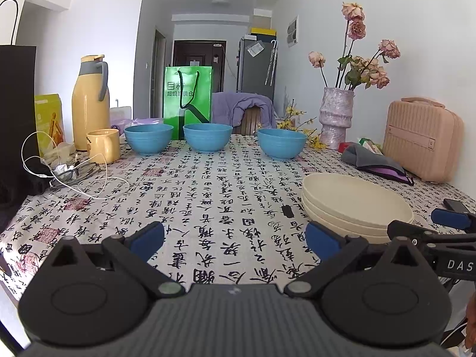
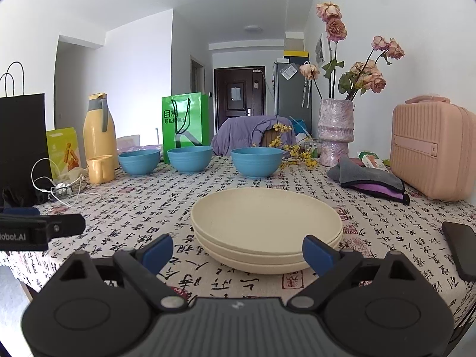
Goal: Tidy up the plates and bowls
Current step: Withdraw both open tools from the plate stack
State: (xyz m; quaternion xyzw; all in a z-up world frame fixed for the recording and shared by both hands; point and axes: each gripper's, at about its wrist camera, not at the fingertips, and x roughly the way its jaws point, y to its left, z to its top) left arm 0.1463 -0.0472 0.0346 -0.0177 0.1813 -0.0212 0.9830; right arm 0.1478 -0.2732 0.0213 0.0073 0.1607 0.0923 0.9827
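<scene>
Three blue bowls stand apart in a row at the far side of the table: left [image 1: 148, 138] [image 2: 139, 162], middle [image 1: 207, 136] [image 2: 190, 159], right [image 1: 281, 142] [image 2: 257, 161]. A stack of three cream plates [image 1: 355, 205] [image 2: 266, 226] sits near the front. My left gripper [image 1: 235, 239] is open and empty over bare tablecloth, left of the plates. My right gripper [image 2: 238, 253] is open and empty, just in front of the plate stack; it also shows in the left wrist view [image 1: 422, 223].
A yellow thermos [image 1: 90, 104], yellow mug [image 1: 104, 145], cables and glasses [image 1: 71, 172] and a black bag [image 1: 15, 113] crowd the left. A vase [image 1: 336, 117], pink case [image 1: 422, 139], grey cloth [image 1: 372, 160] and black phone [image 2: 461, 247] lie right. A green bag [image 1: 188, 95] stands behind.
</scene>
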